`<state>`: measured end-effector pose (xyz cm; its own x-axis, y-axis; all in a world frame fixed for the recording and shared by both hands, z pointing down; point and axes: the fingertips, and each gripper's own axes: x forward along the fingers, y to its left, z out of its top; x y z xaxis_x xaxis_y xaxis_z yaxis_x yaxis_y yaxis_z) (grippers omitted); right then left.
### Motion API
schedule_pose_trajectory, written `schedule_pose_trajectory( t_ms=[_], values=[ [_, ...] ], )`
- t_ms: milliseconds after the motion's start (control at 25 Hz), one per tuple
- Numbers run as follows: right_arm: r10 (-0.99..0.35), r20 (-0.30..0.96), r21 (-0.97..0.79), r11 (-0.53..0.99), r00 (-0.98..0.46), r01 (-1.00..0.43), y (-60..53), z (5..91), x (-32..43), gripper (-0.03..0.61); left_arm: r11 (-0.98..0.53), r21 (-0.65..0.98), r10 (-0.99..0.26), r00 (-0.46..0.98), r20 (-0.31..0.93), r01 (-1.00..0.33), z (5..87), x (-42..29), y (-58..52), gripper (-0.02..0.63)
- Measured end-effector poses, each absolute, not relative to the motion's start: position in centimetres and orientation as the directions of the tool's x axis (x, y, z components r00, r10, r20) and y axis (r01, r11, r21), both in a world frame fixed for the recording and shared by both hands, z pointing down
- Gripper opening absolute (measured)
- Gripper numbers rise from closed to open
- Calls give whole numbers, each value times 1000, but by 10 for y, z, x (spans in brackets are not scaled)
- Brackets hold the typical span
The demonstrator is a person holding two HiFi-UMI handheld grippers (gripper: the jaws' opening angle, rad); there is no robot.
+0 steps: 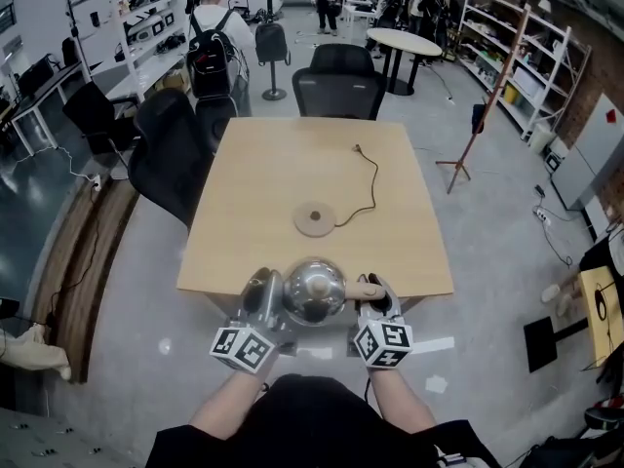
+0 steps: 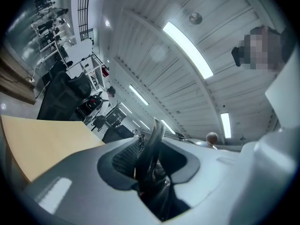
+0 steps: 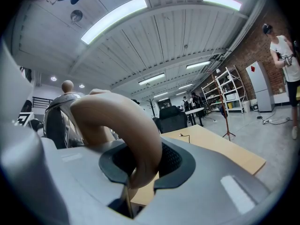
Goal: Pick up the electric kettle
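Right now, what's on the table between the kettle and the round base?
Nothing. In the head view, only bare tabletop shows between the kettle and the round base.

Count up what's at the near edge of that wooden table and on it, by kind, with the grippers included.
Kettle: 1
Round base with cord: 1
Grippers: 2, the left gripper and the right gripper, each clamped on the kettle
Total: 4
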<state>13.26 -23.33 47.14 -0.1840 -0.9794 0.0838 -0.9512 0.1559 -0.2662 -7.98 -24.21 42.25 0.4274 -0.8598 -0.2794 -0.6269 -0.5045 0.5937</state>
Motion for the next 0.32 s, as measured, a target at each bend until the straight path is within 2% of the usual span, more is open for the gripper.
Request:
schedule_pose_trajectory(
  t_ms=[320],
  values=[
    [-978, 87, -259, 164, -192, -952, -238, 471, 126, 81, -493, 611, -866, 420, -272, -619, 424, -86, -248, 110]
  ],
)
